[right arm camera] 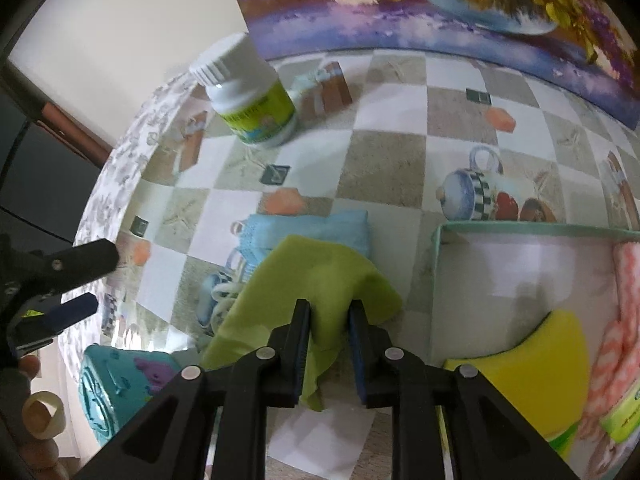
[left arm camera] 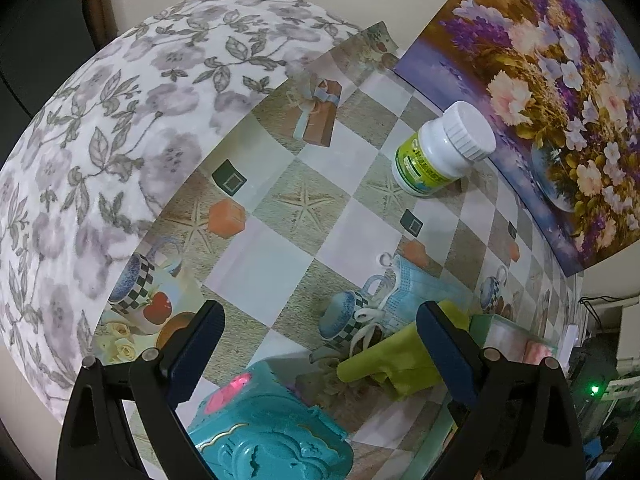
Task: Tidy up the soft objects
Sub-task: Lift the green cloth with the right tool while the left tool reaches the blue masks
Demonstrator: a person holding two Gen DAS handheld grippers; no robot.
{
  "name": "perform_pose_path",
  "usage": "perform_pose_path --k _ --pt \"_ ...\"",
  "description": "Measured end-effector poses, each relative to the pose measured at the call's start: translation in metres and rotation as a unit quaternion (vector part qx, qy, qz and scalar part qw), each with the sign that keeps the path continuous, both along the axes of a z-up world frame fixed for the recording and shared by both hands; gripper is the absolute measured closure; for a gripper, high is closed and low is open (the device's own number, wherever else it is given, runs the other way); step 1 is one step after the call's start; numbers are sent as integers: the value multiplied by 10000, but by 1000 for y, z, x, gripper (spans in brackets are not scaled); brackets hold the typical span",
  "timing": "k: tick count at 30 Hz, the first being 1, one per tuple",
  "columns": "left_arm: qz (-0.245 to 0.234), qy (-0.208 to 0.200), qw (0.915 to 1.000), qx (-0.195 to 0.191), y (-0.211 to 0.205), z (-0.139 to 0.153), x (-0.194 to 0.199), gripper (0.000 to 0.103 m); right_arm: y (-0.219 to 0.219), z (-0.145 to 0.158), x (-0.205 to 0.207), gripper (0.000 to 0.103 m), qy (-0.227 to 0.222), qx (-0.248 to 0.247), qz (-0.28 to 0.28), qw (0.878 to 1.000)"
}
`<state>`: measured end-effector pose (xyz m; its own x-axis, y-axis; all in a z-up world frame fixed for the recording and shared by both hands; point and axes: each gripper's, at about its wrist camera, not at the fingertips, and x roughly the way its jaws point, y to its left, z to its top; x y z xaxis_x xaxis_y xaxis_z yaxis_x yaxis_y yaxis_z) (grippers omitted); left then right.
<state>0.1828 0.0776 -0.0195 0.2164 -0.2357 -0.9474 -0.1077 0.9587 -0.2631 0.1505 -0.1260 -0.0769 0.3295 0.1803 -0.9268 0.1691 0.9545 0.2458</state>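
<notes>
Two soft things already sit in our box (right arm camera: 440, 280) — a yellow sponge (right arm camera: 532, 368) and a pink cloth (right arm camera: 616, 344). The blue mask (right arm camera: 312, 228) still waits on the table. Our right gripper (right arm camera: 330, 320) pinches the green cloth (right arm camera: 316, 276) between its jaws, just beside the box. Our left gripper (left arm camera: 320, 320) hangs open, holding nothing.

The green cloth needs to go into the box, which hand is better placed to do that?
Right. Its tongs are already pinching the soft green cloth, beside the shallow open box. The left tongs are open and hold nothing.
</notes>
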Motion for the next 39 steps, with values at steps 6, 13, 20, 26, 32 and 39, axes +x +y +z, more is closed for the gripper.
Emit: perform_pose_path --k 6,13,20,26,32,39 --pt "-5 13 10000 -18 0 0 0 6 0 -4 -3 59 228 24 32 9997" --pt "-23 39 10000 -66 -1 -1 0 6 7 -9 -8 59 525 -37 190 9984" --pt "-11 53 9999 -98 1 -1 0 6 14 -16 -9 60 576 270 172 9978" --pt "21 71 9999 -110 2 -1 -1 6 16 -10 -10 95 460 181 193 9986" --pt "9 65 9999 -113 1 -1 0 6 14 6 -10 101 95 165 198 9996" --pt "25 49 9999 -118 1 0 0 6 9 15 -9 102 -234 426 120 9987"
